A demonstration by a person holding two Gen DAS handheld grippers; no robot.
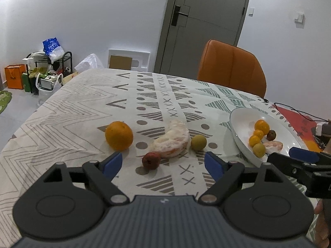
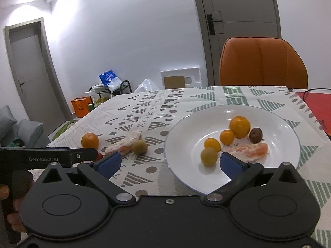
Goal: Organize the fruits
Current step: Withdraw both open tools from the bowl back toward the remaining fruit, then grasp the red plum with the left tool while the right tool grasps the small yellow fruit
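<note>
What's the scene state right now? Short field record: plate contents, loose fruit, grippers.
surface: table with patterned cloth
plate: white plate, right side of table
on plate: three oranges, green fruit, dark brown fruit, peeled citrus segment
loose on cloth: large orange, peeled pomelo piece, greenish round fruit, dark red fruit
left gripper: open, empty, nearest the dark red fruit
right gripper: open, empty, over the plate's near rim

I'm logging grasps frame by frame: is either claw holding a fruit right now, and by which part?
Nothing is held. The left claw and the right claw are both open and empty.
</note>
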